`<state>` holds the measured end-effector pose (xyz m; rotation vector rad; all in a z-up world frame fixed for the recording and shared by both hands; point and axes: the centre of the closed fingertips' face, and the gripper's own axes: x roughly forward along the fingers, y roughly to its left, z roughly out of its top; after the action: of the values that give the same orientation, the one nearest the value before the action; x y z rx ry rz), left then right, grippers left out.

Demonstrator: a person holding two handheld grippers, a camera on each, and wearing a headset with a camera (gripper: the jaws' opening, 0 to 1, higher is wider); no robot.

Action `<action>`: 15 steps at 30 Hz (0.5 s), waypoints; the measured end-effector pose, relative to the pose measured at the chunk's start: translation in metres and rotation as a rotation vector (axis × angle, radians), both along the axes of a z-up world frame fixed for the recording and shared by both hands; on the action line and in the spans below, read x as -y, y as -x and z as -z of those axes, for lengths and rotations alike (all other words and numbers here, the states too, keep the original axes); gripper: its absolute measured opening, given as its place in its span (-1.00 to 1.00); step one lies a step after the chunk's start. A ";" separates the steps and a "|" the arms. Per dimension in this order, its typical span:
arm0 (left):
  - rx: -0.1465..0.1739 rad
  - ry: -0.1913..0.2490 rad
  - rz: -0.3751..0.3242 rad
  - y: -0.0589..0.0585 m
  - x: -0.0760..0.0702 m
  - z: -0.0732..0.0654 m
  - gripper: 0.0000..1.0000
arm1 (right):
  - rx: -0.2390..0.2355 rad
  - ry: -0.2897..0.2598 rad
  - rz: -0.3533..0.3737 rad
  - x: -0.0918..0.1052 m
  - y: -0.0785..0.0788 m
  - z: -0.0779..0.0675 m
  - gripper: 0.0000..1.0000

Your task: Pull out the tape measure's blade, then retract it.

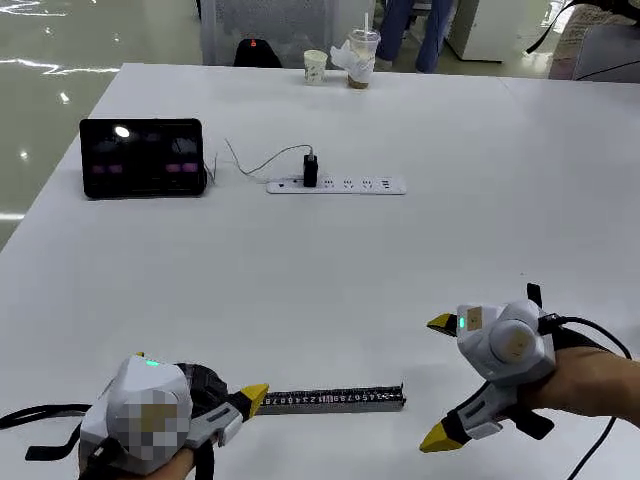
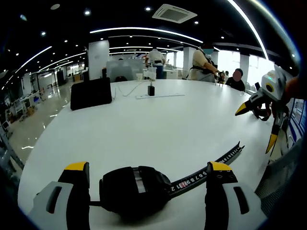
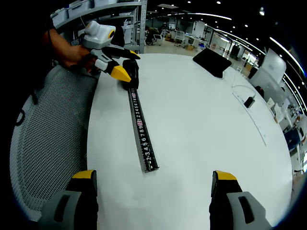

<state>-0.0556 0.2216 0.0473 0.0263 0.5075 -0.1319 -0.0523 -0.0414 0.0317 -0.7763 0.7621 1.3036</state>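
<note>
Left claw (image 2: 148, 166) released around tape measure (image 2: 134, 189), blade (image 1: 335, 399) lying extended, right claw (image 3: 155, 174) released

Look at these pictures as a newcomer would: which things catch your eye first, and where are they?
The black blade of the tape measure lies drawn out on the white table. It runs from the case, which sits between the open jaws of the left gripper, toward the open right gripper. Farther back, a dark tablet sits at the left and a power strip lies mid-table.
</note>
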 end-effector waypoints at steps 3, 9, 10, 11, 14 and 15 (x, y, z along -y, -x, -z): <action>0.019 0.029 -0.056 -0.004 -0.005 -0.006 0.98 | -0.012 0.022 -0.016 -0.003 -0.002 0.004 0.98; 0.054 0.060 -0.103 -0.006 -0.012 -0.007 0.98 | -0.025 0.045 -0.051 -0.011 -0.006 0.011 0.98; 0.053 0.058 -0.101 -0.005 -0.013 -0.004 0.98 | -0.025 0.047 -0.054 -0.012 -0.007 0.012 0.98; 0.038 0.050 -0.100 -0.004 -0.014 0.001 0.98 | -0.028 0.047 -0.054 -0.013 -0.009 0.013 0.98; 0.018 0.066 -0.113 -0.001 -0.017 0.007 0.98 | -0.043 0.037 -0.037 -0.016 -0.014 0.016 0.98; 0.016 0.070 -0.116 -0.001 -0.018 0.007 0.98 | -0.049 0.032 -0.032 -0.017 -0.015 0.016 0.98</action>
<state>-0.0545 0.2395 0.0399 -0.0700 0.4869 -0.0359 -0.0377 -0.0243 0.0153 -0.7875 0.8140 1.3457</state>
